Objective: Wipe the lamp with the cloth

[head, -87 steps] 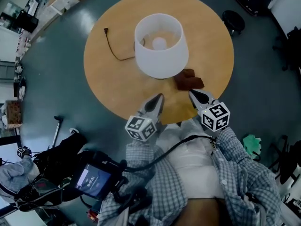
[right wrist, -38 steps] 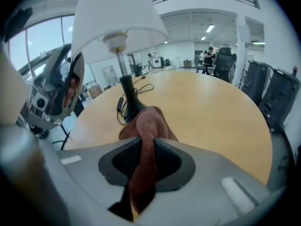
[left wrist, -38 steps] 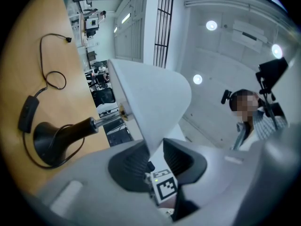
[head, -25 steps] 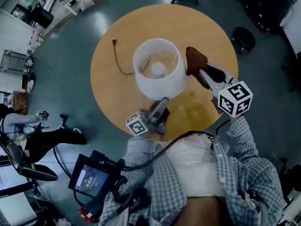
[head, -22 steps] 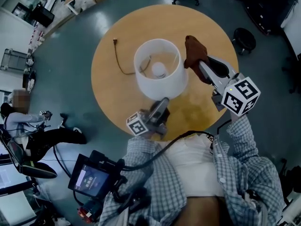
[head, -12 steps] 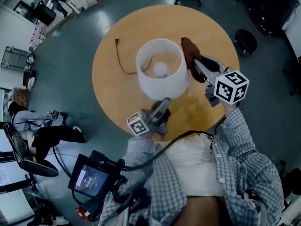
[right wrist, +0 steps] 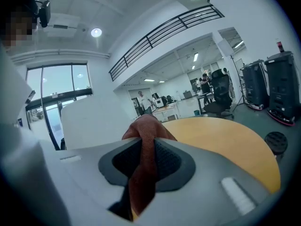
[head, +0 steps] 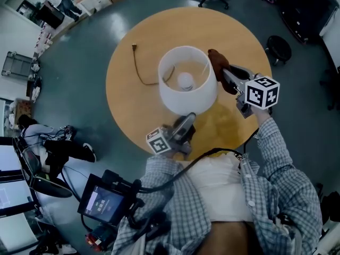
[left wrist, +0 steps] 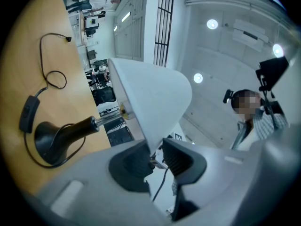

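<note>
**Gripping the shade at left, the cloth at right**

Pinches the near lower rim of the lamp's white shade (head: 187, 81) with the left gripper (head: 187, 122). Jaws almost together there, one pad on each side of the thin edge. Seen from the left gripper view as the left gripper (left wrist: 156, 150) biting the corner of the shade (left wrist: 150, 98), angled upward from below it.

Clamps a reddish-brown cloth (head: 215, 61) in the right gripper (head: 227, 74). Jaws shut on a bunched fold. In the right gripper view, shown as the right gripper (right wrist: 144, 145) with the cloth (right wrist: 141, 173) humped up past the tips and trailing down between the pads. Holds that cloth just beside the right side of the shade, up by its top rim. Cannot tell whether touching or a hair apart.

Near the middle of the round wooden table (head: 133, 108) for the lamp itself. Through the open top, a bulb (head: 185, 80). Under the shade, a dark base (left wrist: 49, 140) flat on the wood. Off to the far left across the tabletop, a dark cord (head: 139, 70) with an inline switch (left wrist: 29, 113).
</note>
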Demonstrator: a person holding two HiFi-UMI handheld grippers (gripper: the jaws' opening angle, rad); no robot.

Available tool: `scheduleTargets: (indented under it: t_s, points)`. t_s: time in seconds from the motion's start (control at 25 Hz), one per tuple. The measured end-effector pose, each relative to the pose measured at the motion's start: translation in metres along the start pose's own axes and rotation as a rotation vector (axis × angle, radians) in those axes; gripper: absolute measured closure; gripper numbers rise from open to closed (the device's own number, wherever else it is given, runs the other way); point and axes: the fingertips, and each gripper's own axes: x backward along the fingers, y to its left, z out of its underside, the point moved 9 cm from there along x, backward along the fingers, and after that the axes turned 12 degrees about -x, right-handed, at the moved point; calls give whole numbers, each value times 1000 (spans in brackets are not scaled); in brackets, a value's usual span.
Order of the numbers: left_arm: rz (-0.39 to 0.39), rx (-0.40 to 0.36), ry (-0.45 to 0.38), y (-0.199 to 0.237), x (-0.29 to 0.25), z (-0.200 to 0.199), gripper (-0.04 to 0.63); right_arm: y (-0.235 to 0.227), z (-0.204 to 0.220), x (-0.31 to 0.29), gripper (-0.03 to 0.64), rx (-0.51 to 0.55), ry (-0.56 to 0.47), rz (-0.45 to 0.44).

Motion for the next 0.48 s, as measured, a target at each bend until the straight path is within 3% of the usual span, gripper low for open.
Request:
scheduleTargets:
  t_s: [0.28,0.48]
  points:
    - [6,1,18,2,-2,5,511,9,-38,-29,537,104,36,-60]
    - [10,3,25,1,-1,5,512,41,-76,-42,537,140,-29,-163]
